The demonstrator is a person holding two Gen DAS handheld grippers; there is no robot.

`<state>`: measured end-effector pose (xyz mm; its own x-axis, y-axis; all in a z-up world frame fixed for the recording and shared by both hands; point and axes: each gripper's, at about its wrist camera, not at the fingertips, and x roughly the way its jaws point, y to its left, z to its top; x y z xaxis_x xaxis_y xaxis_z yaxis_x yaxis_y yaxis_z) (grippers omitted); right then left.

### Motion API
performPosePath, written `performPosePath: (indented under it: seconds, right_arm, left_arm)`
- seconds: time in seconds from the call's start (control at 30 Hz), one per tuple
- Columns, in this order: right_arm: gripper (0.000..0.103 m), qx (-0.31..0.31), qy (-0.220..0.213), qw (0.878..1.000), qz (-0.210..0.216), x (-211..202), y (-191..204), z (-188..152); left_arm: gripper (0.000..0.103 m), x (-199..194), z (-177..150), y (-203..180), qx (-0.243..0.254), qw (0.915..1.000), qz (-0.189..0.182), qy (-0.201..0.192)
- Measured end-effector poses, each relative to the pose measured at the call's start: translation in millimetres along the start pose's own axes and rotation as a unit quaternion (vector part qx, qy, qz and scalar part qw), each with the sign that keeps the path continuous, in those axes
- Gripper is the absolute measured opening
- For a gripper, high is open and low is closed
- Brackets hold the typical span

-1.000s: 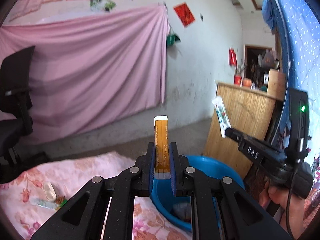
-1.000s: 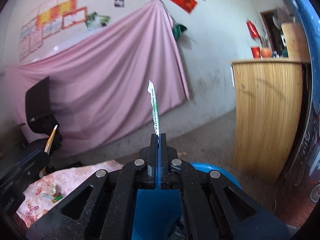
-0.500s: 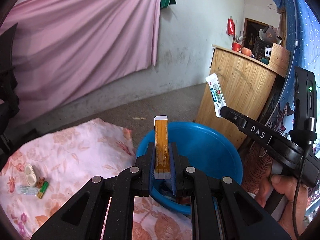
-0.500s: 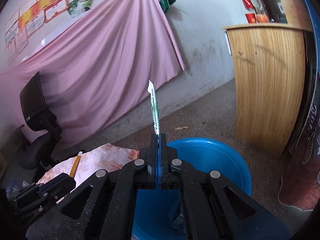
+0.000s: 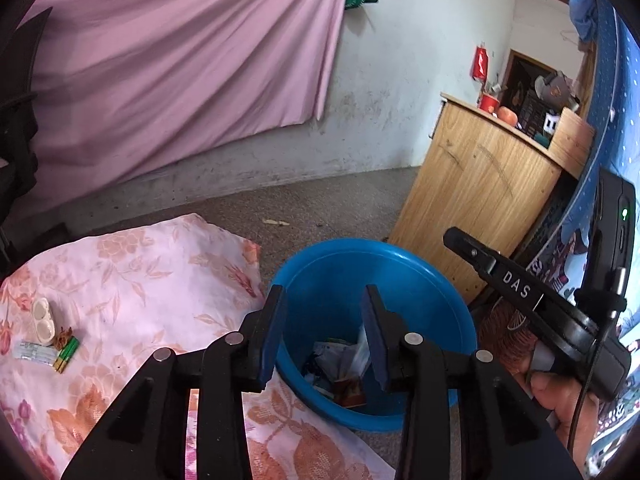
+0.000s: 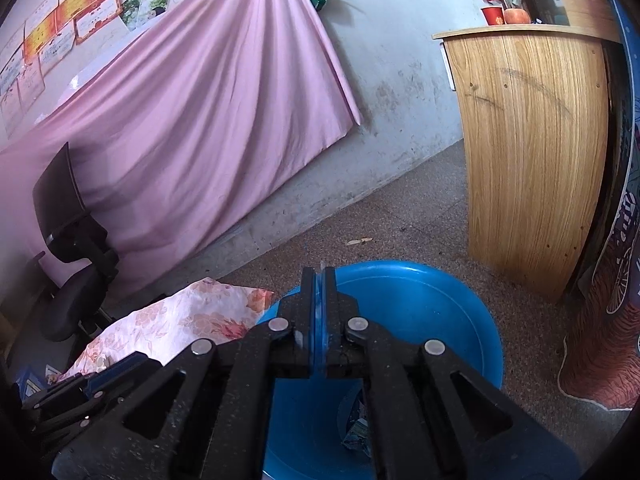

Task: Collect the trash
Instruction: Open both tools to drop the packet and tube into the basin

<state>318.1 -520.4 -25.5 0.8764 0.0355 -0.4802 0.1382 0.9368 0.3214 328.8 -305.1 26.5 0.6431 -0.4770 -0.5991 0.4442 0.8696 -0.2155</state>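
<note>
My left gripper hangs over the blue basin with its jaws opening and nothing between them. Crumpled wrappers lie in the bottom of the basin. My right gripper reaches in from the right, above the basin's far rim, and its tip is bare. In the right wrist view the right gripper stands over the basin, its jaws opening by a narrow slit with nothing held. On the floral cloth at the left lie a white blister case, a green-yellow packet and a white sachet.
A wooden cabinet stands right behind the basin. A black office chair is at the left before the pink curtain. A small scrap lies on the floor. A person's hand grips the right tool.
The orange strip has left the left jaws and the white sachet the right jaws. Both grippers tipped down over the basin; the left jaws spread wide, the right only a crack.
</note>
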Motion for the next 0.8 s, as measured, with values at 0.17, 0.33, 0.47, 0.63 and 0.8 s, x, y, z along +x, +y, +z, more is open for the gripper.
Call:
performPosePath:
  seconds: [0.17,0.33,0.47,0.63,0.8]
  right_arm:
    - [0.035,-0.013,0.001,1.000,0.001,0.6,6.8,-0.9]
    - [0.043,-0.040,-0.021,0.999,0.016,-9.2,27.5,2.5]
    - [0.062,-0.061,-0.064,0.995,0.039,-25.7,50.8,3.1]
    - [0.103,-0.078,-0.107,0.989,0.062,-38.3,83.1,1.4]
    - [0.103,-0.082,-0.161,0.978,0.100,-51.2,112.4,-3.2]
  left_arm:
    - [0.045,-26.5,-6.1,22.2,-0.029,0.9964,0.047,-0.064]
    - [0.058,-62.7,-10.3,53.8,-0.075,0.9852,0.084,-0.129]
    - [0.088,-97.2,-13.7,82.0,-0.094,0.9712,0.128,-0.178]
    - [0.102,-133.7,-25.8,111.2,-0.101,0.9460,0.206,-0.229]
    - [0.102,-164.0,-44.7,140.8,-0.098,0.9301,0.246,-0.254]
